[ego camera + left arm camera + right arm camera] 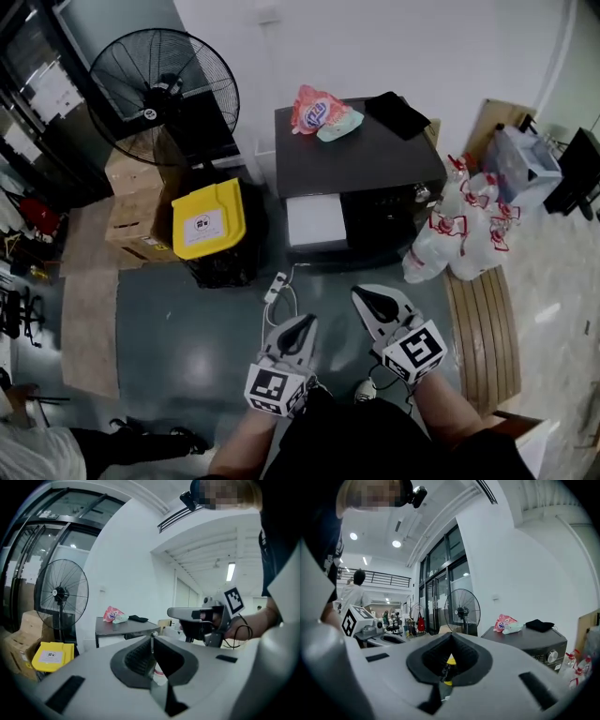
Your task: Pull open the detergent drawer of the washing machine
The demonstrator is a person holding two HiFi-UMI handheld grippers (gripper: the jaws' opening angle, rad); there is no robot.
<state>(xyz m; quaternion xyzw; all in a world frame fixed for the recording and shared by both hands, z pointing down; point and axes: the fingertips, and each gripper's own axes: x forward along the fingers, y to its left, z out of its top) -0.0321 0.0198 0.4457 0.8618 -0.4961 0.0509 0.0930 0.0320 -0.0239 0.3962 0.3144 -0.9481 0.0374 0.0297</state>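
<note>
The dark washing machine stands against the far wall. A white drawer juts out from the left of its front. Both grippers hang in the air well short of it, close to my body. The left gripper is shut with nothing between its jaws, as the left gripper view also shows. The right gripper is likewise shut and empty. From the left gripper's camera the machine lies far ahead, with the right gripper to the side. The machine's knob shows in the right gripper view.
A pink detergent bag and a black cloth lie on the machine. A yellow-lidded bin, cardboard boxes and a standing fan are to its left. Plastic bags and a wooden pallet are on the right. A power strip lies on the floor.
</note>
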